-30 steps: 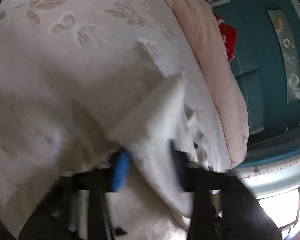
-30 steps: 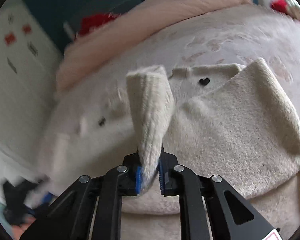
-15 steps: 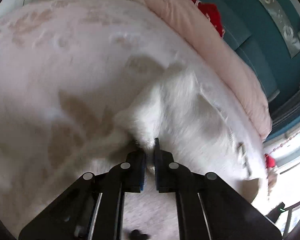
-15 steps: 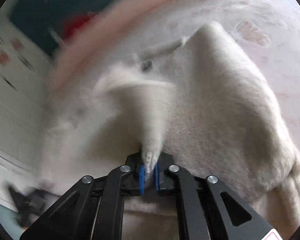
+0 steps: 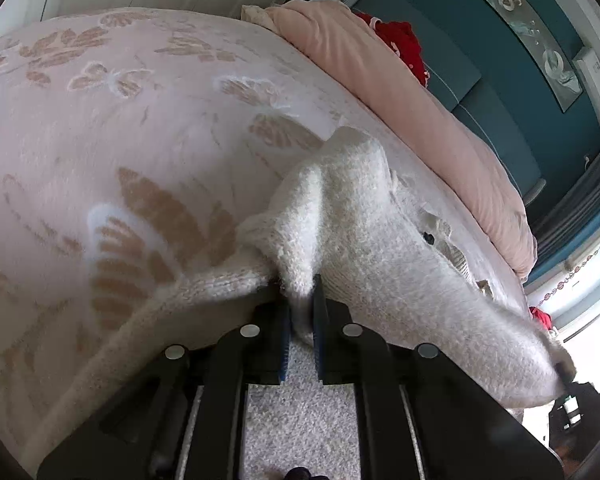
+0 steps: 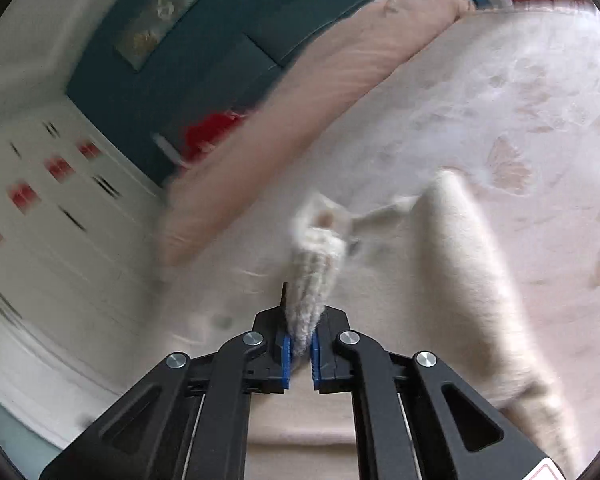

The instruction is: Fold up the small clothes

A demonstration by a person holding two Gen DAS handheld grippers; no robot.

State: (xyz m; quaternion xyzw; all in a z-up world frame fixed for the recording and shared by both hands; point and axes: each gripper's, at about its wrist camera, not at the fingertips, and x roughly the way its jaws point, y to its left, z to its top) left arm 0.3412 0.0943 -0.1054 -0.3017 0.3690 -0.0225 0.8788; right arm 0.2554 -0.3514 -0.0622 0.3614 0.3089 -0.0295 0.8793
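1. A cream knitted sweater (image 5: 380, 240) lies on a bed, on top of a pink bedspread (image 5: 100, 140) with a pale leaf and butterfly pattern.
2. The left gripper (image 5: 300, 316) is clamped on a raised fold of the sweater, which stands up in a ridge right in front of its blue pads.
3. The right gripper (image 6: 299, 344) pinches a ribbed end of the sweater (image 6: 312, 276), lifted off the bedspread (image 6: 520, 120); this view is blurred.
4. A pink quilt (image 5: 400, 92) lies bunched along the far edge of the bed, with something red (image 5: 404, 46) behind it against a dark teal wall (image 5: 480, 40).
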